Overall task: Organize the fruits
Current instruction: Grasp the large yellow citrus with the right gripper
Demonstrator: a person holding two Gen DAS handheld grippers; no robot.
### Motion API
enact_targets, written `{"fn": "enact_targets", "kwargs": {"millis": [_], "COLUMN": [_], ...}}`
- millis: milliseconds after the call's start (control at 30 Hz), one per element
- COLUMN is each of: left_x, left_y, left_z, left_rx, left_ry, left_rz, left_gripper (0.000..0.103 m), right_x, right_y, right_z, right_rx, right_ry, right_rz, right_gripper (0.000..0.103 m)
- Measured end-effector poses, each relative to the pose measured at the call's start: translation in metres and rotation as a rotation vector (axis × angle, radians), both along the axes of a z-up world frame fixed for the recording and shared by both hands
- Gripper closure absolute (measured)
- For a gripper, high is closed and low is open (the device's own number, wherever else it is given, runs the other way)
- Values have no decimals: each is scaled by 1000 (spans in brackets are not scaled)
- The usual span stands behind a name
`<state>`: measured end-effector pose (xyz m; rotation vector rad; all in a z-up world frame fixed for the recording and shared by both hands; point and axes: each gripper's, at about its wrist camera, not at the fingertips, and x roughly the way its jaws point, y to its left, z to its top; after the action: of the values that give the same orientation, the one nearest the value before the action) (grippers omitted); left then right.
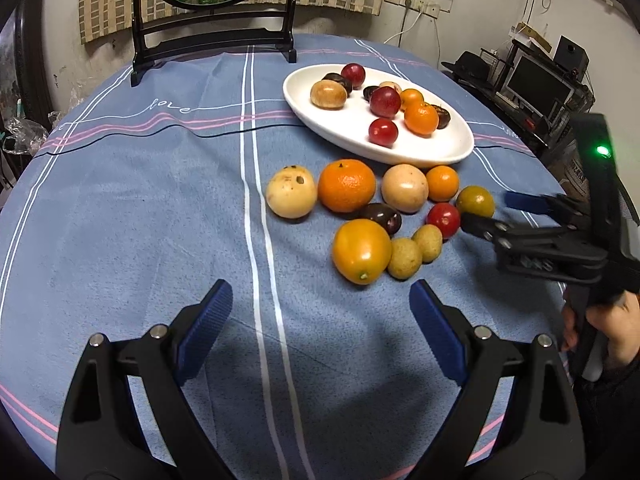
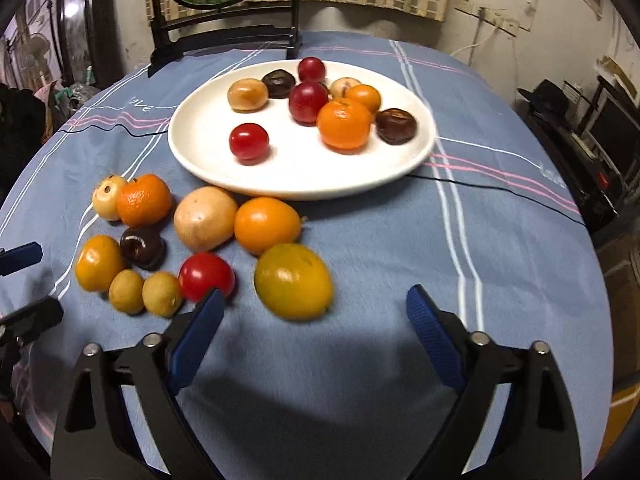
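Careful: your right gripper [image 2: 314, 320], jaws spread and empty, straddles the greenish-orange fruit [image 2: 293, 281]; closing off-centre could roll it into the red fruit [image 2: 206, 277].

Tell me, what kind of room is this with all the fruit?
Probably a lived-in room at someone's home. A round table under a blue striped tablecloth holds a white plate of fruit, a decorative round screen on a black stand sits at the back, and a computer monitor stands on a cluttered desk nearby.

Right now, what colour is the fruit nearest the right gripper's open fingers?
Greenish-yellow with an orange tinge, the fruit on the tablecloth; the right wrist view shows it best.
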<state>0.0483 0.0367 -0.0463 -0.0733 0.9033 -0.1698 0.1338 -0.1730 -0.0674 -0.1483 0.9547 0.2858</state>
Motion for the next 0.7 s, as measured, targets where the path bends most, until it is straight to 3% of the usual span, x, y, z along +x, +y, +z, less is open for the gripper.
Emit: {"fn": "enact_targets", "kwargs": {"millis": [33,167,233,467,633,667,700], "left_x": [0,4,8,17,12,10,8], "left_y": [-1,-3,-2,-1,-17,-21,-28], "left_z": [0,-2,-4,-6,-3,-3,-3], "left_rx": [1,11,11,4,-10,-21,-51], "left_ry": [1,10,17,25,31,36,46], "left_rz": [-1,-6,-3,-4,-63,-80,-119], "left_gripper": [11,11,11,15,15,17,24], "right_x": [5,3,-9,-51,-59,-60,-60], "right_y": [1,-2,-9,-33,-39,-38,-38], "right_z": [-4,1,8,17,16,16,15], "right_rx": [29,84,136,181,198,204,207], "right_ry": [26,40,45,47,43,42,44], "right_rz": [15,28,28,13,3,9,13], "right_gripper": [63,63,63,63,63,63,63]}}
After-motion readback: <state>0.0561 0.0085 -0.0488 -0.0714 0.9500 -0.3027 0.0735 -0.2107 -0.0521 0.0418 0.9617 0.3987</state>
